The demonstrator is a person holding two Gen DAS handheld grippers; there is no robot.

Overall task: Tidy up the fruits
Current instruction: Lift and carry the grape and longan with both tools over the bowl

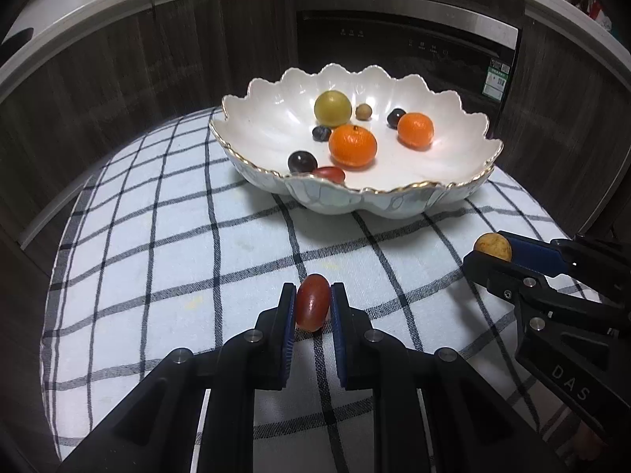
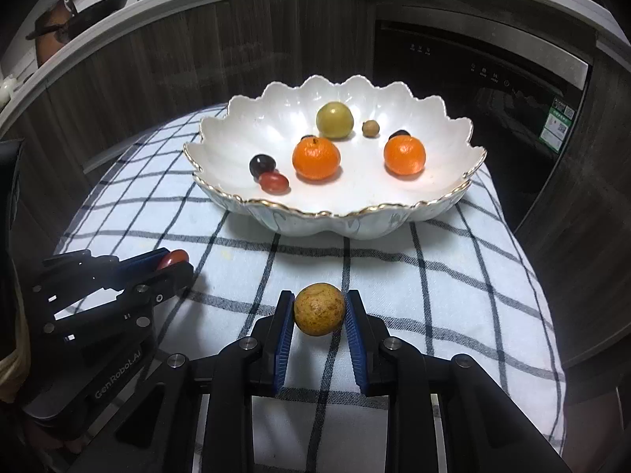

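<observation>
Blue pads [image 1: 290, 315] pinch red grape [image 1: 312, 307]; right gripper [image 2: 320, 311] clamps longan [image 2: 319, 309].

cloth [image 1: 165, 236]: white, black check | bowl [image 2: 236, 118]: white, gold rim | tangerines [image 2: 316, 157]: orange | grape [image 1: 312, 307]: red

Left gripper [image 1: 312, 307] angled downward, jaws closed on a red grape [image 1: 312, 307], right gripper [image 2: 319, 309] beside it at the same tilt, jaws clamped on a brownish-yellow round fruit [image 2: 319, 309], both black with blue pads [image 2: 284, 349]
</observation>
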